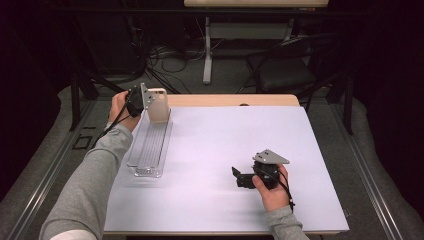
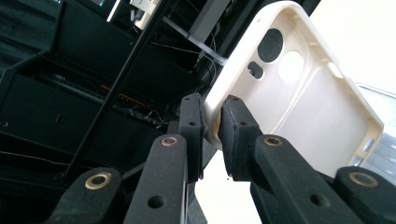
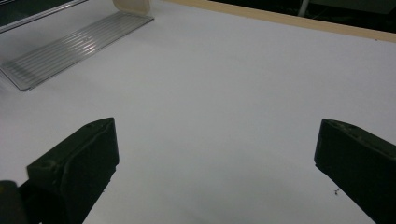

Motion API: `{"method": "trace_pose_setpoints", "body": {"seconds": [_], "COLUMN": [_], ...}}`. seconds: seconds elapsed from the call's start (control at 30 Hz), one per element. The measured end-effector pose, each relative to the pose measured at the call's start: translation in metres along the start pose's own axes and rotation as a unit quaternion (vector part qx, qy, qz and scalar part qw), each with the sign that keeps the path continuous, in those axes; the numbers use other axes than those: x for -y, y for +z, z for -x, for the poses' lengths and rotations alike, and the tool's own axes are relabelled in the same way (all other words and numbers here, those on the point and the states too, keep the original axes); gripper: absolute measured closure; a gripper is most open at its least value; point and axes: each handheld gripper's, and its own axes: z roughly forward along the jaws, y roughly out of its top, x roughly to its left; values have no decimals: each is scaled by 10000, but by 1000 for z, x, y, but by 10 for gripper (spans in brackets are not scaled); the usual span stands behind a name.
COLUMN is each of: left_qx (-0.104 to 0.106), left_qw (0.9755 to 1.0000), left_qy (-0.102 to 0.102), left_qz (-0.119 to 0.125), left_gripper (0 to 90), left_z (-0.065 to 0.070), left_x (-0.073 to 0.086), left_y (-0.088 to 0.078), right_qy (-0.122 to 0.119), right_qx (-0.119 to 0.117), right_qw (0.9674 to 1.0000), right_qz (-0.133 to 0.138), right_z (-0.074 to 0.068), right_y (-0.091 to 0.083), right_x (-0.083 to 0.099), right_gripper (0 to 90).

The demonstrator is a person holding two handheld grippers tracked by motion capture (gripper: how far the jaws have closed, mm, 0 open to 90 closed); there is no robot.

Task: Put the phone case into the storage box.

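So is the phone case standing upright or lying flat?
Upright: the left gripper pinches the phone case by its rim, standing over the clear tray.

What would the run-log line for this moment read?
left gripper: shut on phone case rim, held above clear ribbed tray | right gripper: open, nothing between jaws, over white table

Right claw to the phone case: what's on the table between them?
Nothing; in the high view only bare white table separates the right claw from the phone case.
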Motion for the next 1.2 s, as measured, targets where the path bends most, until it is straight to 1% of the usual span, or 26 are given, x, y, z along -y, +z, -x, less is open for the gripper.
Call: {"method": "trace_pose_setpoints", "body": {"seconds": [0.13, 0.2, 0.23, 0.33, 0.4, 0.57, 0.63, 0.73, 0.77, 0.83, 0.97, 1.03, 1.2], "left_qx": [-19, 7, -1, 3, -4, -23, -29, -22, -26, -37, -32, -22, -12], "left_qw": [10000, 10000, 10000, 10000, 10000, 9993, 9989, 9986, 9983, 9984, 9982, 9985, 9989], "left_qy": [38, 32, 42, 38, 72, 383, 475, 525, 582, 558, 598, 540, 477], "left_qz": [-3, -28, 5, 3, 0, -28, -35, -51, -76, -50, -9, -7, 13], "left_gripper": [801, 800, 800, 800, 800, 798, 798, 798, 797, 797, 795, 793, 787], "left_z": [0, 1, 2, 2, 2, 2, 1, 0, -1, -1, -2, -3, -3], "left_x": [0, 0, 1, 1, 1, 2, 3, 4, 5, 6, 8, 8, 8], "left_y": [1, 2, 2, 3, 3, 4, 5, 6, 6, 7, 9, 9, 10], "right_qy": [0, -15, -17, -16, -15, -19, -29, -25, -32, -48, -45, -51, -52], "right_qx": [-9, -11, -14, -14, -17, -34, -33, -45, -44, -39, -47, -32, -25], "right_qw": [10000, 10000, 10000, 10000, 10000, 10000, 10000, 10000, 10000, 10000, 9999, 10000, 10000], "right_qz": [-3, -2, -6, -20, -23, -66, -45, -66, -69, -67, -80, -70, -57], "right_z": [0, 0, 0, 0, 0, -1, -1, -2, -2, -2, -3, -2, -3], "right_y": [0, 0, 0, 0, 0, 1, 2, 2, 2, 3, 3, 3, 3], "right_x": [0, 0, 0, 0, 0, 1, 1, 1, 1, 2, 2, 2, 2], "right_gripper": [0, 0, 0, 0, 0, 0, 0, 0, 0, 0, 0, 0, 0]}}
